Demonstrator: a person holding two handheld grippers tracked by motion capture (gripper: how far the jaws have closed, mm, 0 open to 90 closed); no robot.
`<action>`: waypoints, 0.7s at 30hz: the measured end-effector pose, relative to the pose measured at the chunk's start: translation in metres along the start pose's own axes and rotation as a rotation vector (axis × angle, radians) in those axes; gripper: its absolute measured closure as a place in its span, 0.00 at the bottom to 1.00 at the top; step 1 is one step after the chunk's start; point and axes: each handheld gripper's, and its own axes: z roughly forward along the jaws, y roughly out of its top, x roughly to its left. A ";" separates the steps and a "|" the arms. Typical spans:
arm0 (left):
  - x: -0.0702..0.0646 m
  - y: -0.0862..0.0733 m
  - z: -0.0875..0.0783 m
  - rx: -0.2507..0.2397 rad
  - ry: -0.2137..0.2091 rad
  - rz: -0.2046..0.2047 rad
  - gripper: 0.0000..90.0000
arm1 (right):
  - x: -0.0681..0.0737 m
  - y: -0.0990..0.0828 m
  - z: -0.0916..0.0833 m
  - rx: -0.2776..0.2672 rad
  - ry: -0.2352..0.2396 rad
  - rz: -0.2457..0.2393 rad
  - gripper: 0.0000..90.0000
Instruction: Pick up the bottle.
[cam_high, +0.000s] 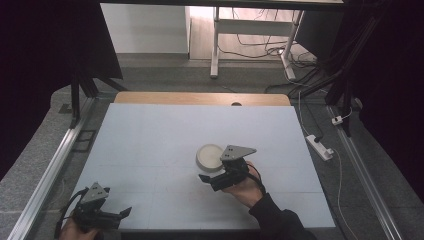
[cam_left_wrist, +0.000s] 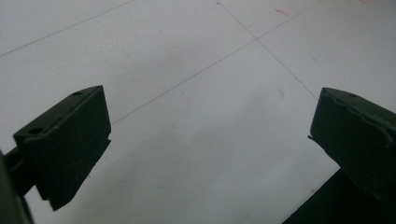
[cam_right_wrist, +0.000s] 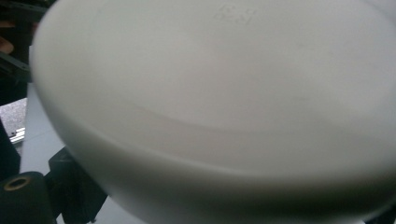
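Table: pale blue-grey mat (cam_high: 150, 145) with faint grid lines covered the top; a strip of bare wood (cam_high: 200, 98) showed along the far edge.
White bowl: a shallow round white bowl (cam_high: 209, 156) lay right of the mat's centre; in the right gripper view it loomed very close (cam_right_wrist: 224, 93), blurred, faint embossed marks on its surface; whether upright or overturned could not be told.
Right gripper: the right gripper (cam_high: 220, 177) was held in the right hand (cam_high: 245, 190) just at the near side of the bowl, grey three-cornered plate on top. A black jaw showed low at the left of its own view, under the bowl's edge. The bowl hid the rest, so how far the jaws stood apart, and whether they gripped it, could not be told.
Left gripper: the left gripper (cam_high: 117, 214) sat at the near left corner, well apart from the bowl. Its own view showed the jaws spread wide over bare mat (cam_left_wrist: 201, 116), nothing between them.
Surroundings: metal rails flanked the table; a white power strip (cam_high: 320, 147) and loose cables lay on the grey floor to the right; white desk legs (cam_high: 215, 45) stood beyond the far edge.
In the way: nothing lay on the mat between the two grippers.
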 end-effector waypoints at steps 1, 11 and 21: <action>0.000 0.000 0.000 0.000 0.000 0.000 0.00 | 0.000 0.000 0.000 0.000 0.000 0.000 0.07; 0.000 0.000 0.000 -0.002 -0.002 -0.002 0.00 | 0.014 -0.001 -0.005 0.012 0.035 -0.018 0.07; 0.000 0.000 0.000 -0.003 -0.004 -0.002 0.00 | 0.029 0.000 0.000 0.026 0.068 -0.048 0.07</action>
